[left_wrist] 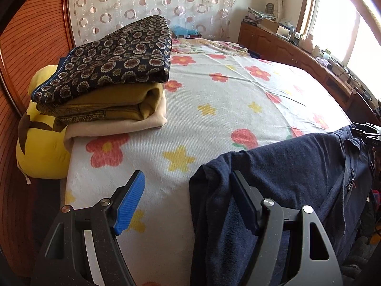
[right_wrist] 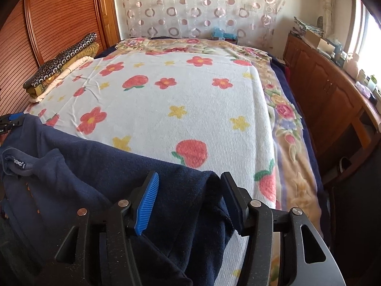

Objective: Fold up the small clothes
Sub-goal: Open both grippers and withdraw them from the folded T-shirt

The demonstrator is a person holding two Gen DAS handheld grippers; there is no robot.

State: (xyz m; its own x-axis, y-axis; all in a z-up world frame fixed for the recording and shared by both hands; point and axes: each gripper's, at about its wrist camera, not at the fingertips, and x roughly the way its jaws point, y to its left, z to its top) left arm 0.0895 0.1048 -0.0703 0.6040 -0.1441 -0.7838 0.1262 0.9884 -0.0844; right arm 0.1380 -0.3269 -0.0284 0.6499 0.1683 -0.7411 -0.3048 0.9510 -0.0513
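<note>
A flowered blanket (right_wrist: 190,100) covers the bed, and the navy shirt (right_wrist: 100,178) lies draped over its near edge, long axis running side to side between the two hands. The right gripper (right_wrist: 190,202) stands open astride one bunched end of the shirt, not pinching it. The left gripper (left_wrist: 188,202) gapes wide at the other end, its right finger (left_wrist: 243,200) over the cloth and its blue pad (left_wrist: 129,205) over bare blanket, so each hand is nearest its own end.

A bed (right_wrist: 181,109) under a flowered white spread fills the room, with a circle-patterned sheer curtain (right_wrist: 202,7) behind, a wooden cabinet (right_wrist: 328,88) and a sunlit window (left_wrist: 338,23) alongside.
</note>
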